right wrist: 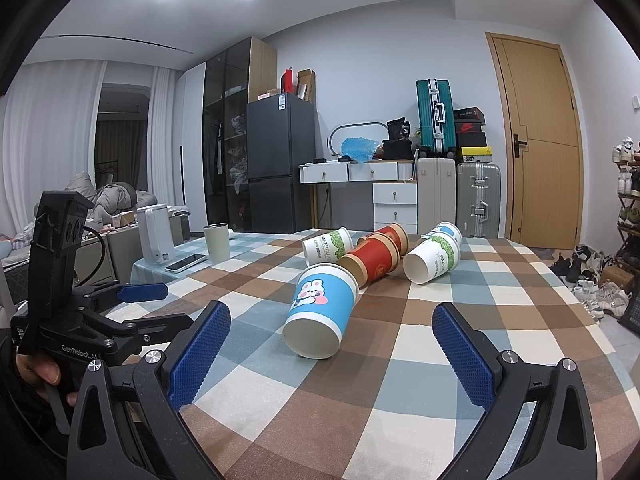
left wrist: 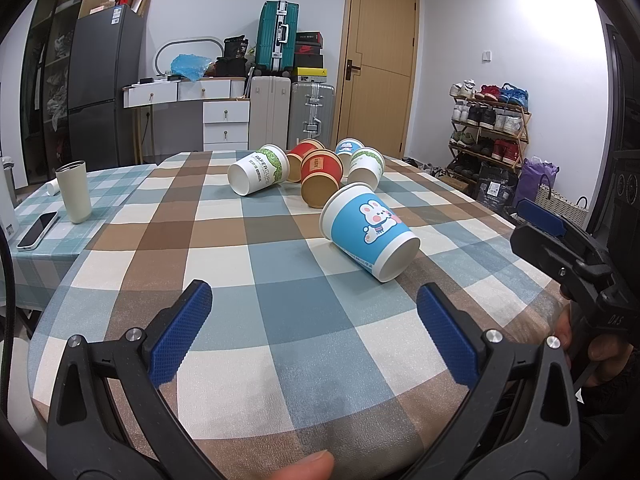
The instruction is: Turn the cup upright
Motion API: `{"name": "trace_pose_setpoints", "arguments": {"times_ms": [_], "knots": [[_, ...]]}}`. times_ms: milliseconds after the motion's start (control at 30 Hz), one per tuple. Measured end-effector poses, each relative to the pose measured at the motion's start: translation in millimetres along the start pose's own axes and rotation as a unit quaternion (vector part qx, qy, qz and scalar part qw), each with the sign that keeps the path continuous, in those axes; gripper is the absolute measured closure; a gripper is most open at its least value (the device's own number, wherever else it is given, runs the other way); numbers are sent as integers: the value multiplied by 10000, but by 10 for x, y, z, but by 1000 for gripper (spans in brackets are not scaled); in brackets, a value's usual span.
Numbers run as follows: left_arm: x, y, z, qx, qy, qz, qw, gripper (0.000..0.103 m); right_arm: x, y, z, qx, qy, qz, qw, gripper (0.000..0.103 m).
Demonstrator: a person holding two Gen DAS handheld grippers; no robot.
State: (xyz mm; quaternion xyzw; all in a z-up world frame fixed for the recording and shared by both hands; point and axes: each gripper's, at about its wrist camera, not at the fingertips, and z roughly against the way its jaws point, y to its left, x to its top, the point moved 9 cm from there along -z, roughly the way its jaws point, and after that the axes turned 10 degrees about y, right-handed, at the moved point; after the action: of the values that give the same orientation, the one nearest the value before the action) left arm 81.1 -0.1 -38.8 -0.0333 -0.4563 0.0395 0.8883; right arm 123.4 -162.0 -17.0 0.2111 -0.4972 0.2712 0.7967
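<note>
- The left tool (left wrist: 314,300) hangs above the near edge of the checked tablecloth (left wrist: 224,240), its blue-padded fingers (left wrist: 182,332) spread wide with nothing between them.
- The right tool (right wrist: 332,322) hangs over the same counter, its fingers also spread wide and holding nothing; in the left wrist view it shows only at the right margin (left wrist: 560,236).
- The blue bunny paper cup (left wrist: 370,230) lies on its side on the cloth, nearest both tools and touching neither, its base turned toward the cameras and its rim toward the pile behind.
- From the right wrist view the same cup (right wrist: 320,308) lies ahead of the gap between the open fingers, left of centre.
- Behind it lie five more tipped cups in a cluster: two red cups (left wrist: 320,174), two white-and-green cups marked "PAPERCUPS" (left wrist: 260,172) and a second blue cup (left wrist: 349,147).
- The nearer red cup appears to touch the bunny cup's rim.
- On the left part of the counter a cream tumbler (left wrist: 74,192) stands upright, well apart from the cups, with a smartphone (left wrist: 38,229) lying flat just beside it.
- A white kettle (right wrist: 155,234) stands farther left in the right wrist view.
</note>
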Motion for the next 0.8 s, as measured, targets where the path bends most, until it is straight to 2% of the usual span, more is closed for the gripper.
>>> {"name": "trace_pose_setpoints", "arguments": {"times_ms": [533,800], "knots": [[-3,-2,-3,1,18,-3,10000,1,-2,-103,20,-73,38,-48,10000,0],[56,-82,-75,58,133,-6,9999,1,-19,-229,-54,-340,376,-174,9986,0]]}}
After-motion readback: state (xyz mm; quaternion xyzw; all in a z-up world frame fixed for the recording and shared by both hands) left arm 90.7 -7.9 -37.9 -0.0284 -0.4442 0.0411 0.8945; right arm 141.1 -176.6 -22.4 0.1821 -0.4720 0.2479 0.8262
